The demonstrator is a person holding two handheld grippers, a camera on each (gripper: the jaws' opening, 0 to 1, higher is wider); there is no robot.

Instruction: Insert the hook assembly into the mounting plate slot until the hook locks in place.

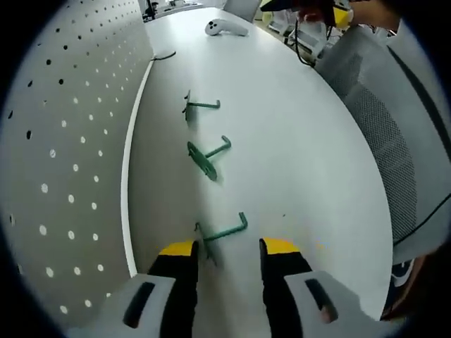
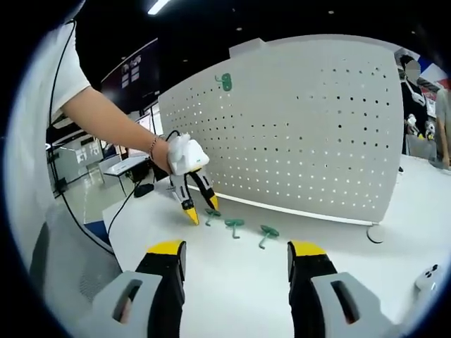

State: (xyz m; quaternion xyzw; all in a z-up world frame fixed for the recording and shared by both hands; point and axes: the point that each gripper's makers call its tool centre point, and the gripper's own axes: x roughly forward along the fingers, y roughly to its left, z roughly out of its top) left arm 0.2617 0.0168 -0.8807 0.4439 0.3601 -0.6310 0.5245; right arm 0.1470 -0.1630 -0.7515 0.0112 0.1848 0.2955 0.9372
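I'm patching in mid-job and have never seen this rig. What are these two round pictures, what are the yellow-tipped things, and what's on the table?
No robot here: a person holds a pair of tongs in each hand, each carrying a fisheye camera. The left gripper view looks along the left tongs, open over the nearest of three green hooks lying on the white table beside the pegboard. The right gripper view looks across the right tongs, open and empty. There the left tongs appear in the person's hand, lowered at the hooks. One green hook already hangs high on the pegboard. A white controller lies farther off.

Left view low, close over hooks, right view back, facing pegboard
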